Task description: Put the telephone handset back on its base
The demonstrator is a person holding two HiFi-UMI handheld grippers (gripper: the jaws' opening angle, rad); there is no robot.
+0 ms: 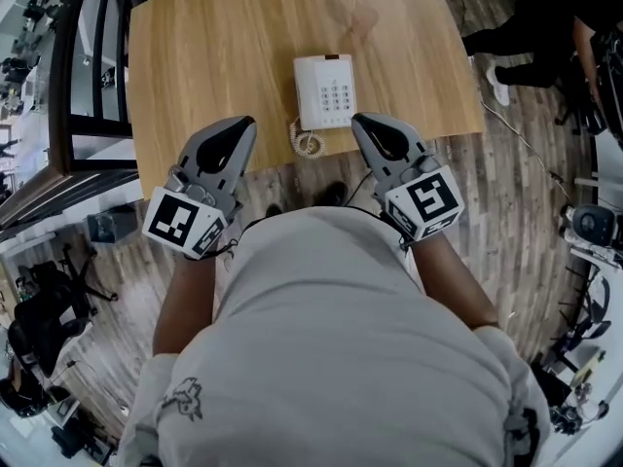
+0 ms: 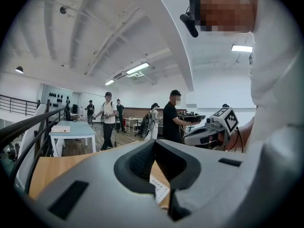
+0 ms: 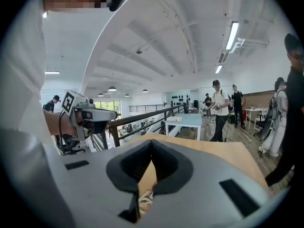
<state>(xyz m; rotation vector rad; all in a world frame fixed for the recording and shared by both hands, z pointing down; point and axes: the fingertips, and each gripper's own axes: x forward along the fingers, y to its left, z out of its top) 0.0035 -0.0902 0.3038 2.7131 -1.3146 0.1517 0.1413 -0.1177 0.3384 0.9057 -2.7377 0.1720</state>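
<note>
A white telephone [image 1: 325, 90] sits on the wooden table [image 1: 224, 47], near its front edge. Its handset [image 1: 308, 90] appears to lie along the left side of the base, beside the keypad [image 1: 337, 97]. The coiled cord [image 1: 308, 143] curls at the near left corner. My left gripper [image 1: 243, 125] is held just left of the phone, jaws shut and empty. My right gripper [image 1: 362, 122] is just right of it, also shut and empty. The left gripper view shows shut jaws [image 2: 154, 142] with the keypad [image 2: 159, 189] below them. The right gripper view shows shut jaws [image 3: 151, 142] above the cord [image 3: 145, 201].
A dark railing [image 1: 73, 56] runs along the table's left side. A person's legs [image 1: 521, 61] are at the far right of the table. Several people [image 2: 108, 118] stand in the room beyond, near a light blue table [image 2: 73, 129].
</note>
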